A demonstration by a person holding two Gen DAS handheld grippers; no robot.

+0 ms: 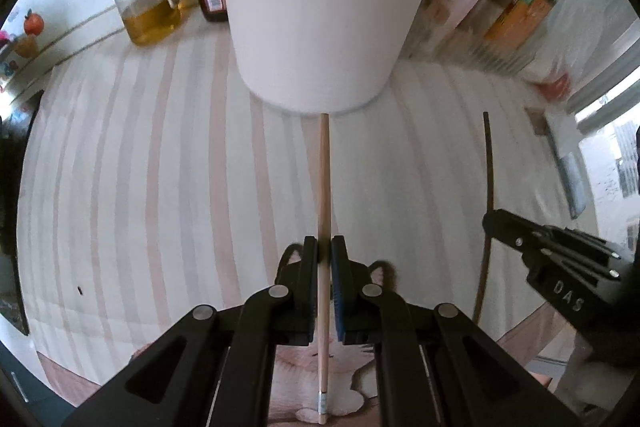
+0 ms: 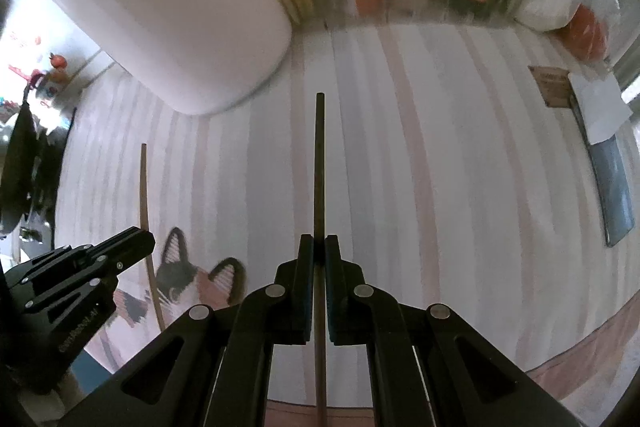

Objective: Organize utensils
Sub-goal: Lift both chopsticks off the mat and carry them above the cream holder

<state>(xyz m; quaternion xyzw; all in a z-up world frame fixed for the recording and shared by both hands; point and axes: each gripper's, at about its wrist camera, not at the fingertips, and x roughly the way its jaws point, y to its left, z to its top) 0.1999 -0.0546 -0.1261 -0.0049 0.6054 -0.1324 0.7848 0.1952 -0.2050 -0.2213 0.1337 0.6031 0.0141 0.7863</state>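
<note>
The left gripper [image 1: 325, 247] clamps a pale wooden chopstick [image 1: 324, 187], the right gripper [image 2: 319, 247] a dark brown chopstick [image 2: 319, 163]. Both still must enter the tall white cylindrical holder [image 1: 328, 7] at twelve o'clock.

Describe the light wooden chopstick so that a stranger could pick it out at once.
Find the big white cylinder container on the striped cloth. Just in front of it, the left gripper clamps the light chopstick. It is pale with a silver band near one end, while the right gripper holds the dark chopstick.
</note>
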